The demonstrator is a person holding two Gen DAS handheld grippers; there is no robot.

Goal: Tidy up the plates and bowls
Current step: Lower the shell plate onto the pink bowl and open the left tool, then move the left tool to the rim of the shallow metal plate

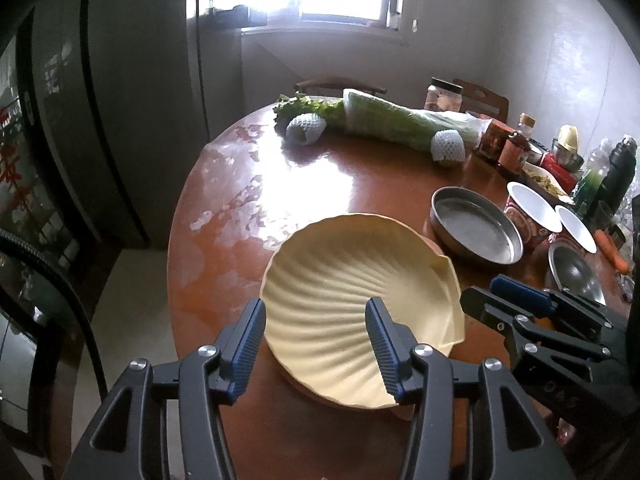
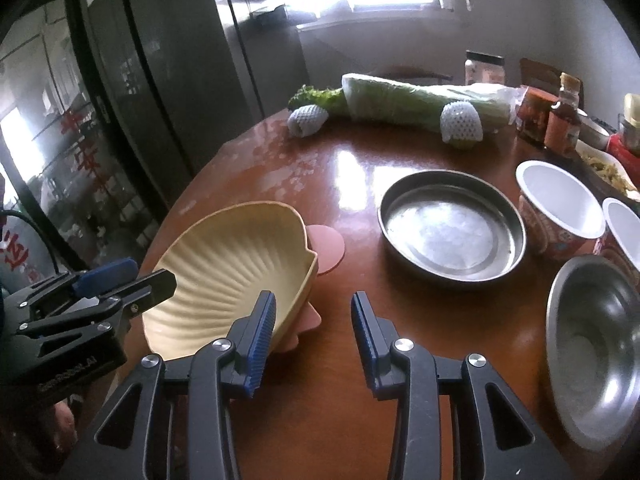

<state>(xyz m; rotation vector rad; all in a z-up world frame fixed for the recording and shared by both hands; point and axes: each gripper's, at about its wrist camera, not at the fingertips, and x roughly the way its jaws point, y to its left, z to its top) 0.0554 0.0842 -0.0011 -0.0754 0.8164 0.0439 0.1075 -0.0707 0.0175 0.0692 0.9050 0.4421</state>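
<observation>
A cream shell-shaped plate [image 1: 352,296] rests on a pink shell plate [image 2: 326,246] near the table's front-left edge. My left gripper [image 1: 316,344] is open, its jaws astride the cream plate's near rim, not closed on it. My right gripper [image 2: 314,338] is open and empty just right of the cream plate [image 2: 224,276]; it shows in the left wrist view [image 1: 480,300]. A flat steel pan [image 2: 452,226] sits mid-table. A steel bowl [image 2: 596,344] sits at the right. Two red paper cups [image 2: 560,212] stand behind it.
Wrapped cabbage [image 2: 412,104], lettuce and two foam-netted fruits [image 2: 460,124] lie at the table's far side. Jars, bottles [image 2: 564,120] and food packs crowd the far right. A dark cabinet [image 2: 160,80] stands left of the round wooden table [image 2: 340,168].
</observation>
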